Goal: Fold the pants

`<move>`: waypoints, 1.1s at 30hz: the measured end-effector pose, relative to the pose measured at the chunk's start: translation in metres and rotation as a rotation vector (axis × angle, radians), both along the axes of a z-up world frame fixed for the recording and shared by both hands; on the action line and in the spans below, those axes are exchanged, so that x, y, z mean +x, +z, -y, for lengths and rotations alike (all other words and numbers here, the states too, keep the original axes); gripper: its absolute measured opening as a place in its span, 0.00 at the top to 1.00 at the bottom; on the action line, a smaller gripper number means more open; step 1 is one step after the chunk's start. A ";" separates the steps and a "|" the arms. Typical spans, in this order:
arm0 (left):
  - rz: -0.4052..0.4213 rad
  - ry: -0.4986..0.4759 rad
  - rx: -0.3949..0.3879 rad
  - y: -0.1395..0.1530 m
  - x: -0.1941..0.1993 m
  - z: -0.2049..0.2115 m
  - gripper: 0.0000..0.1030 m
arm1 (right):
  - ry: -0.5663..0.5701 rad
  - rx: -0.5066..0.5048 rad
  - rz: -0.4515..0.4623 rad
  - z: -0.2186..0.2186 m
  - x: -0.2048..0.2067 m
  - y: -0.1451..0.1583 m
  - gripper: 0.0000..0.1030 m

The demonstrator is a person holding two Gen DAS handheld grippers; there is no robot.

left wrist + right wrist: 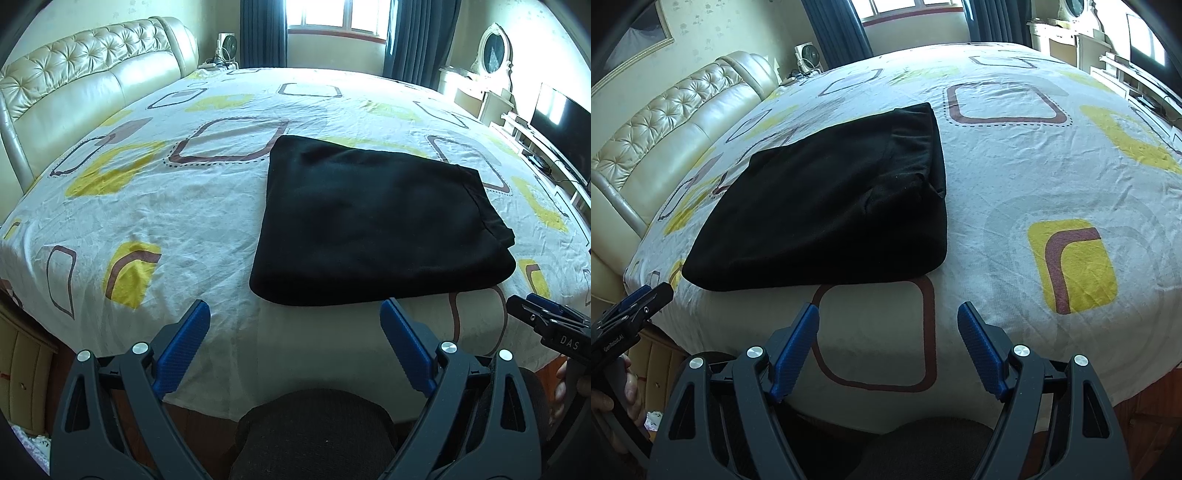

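Black pants (373,221) lie folded into a compact rectangle on the patterned bedsheet (166,206), near the bed's front edge. In the right wrist view the same pants (827,218) sit up and to the left, with the waistband end at the far right of the stack. My left gripper (295,314) stands open just in front of the pants' near edge, nothing between its blue pads. My right gripper (888,315) is open too, held above bare sheet (1015,177) to the right of the pants. Each gripper shows at the edge of the other's view.
A tufted cream headboard (85,85) runs along the left side of the bed. A window with dark curtains (262,33) is at the back. A white dresser with a mirror (491,51) and a dark screen (561,114) stand at the right. A person's knee (314,428) shows below the grippers.
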State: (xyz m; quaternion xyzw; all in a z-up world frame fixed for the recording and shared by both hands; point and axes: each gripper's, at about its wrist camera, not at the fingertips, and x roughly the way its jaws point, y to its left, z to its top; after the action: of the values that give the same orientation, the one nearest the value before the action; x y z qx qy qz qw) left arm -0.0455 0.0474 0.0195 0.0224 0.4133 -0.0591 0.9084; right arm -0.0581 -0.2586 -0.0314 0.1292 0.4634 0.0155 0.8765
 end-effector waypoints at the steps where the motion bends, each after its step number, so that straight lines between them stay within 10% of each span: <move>1: 0.002 -0.002 0.004 0.000 0.000 0.001 0.09 | 0.000 0.001 -0.001 0.000 0.000 0.000 0.26; 28: 0.052 -0.022 -0.087 0.020 -0.002 0.004 0.02 | 0.023 0.013 -0.028 -0.005 0.001 -0.006 0.26; 33: 0.068 0.093 0.026 0.025 0.001 -0.005 0.02 | 0.009 0.024 -0.033 -0.002 0.001 -0.006 0.26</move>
State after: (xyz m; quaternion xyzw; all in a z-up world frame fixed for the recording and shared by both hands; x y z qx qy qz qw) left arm -0.0442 0.0528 0.0445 0.0168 0.3838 -0.0110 0.9232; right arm -0.0573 -0.2567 -0.0377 0.1378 0.4781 0.0231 0.8671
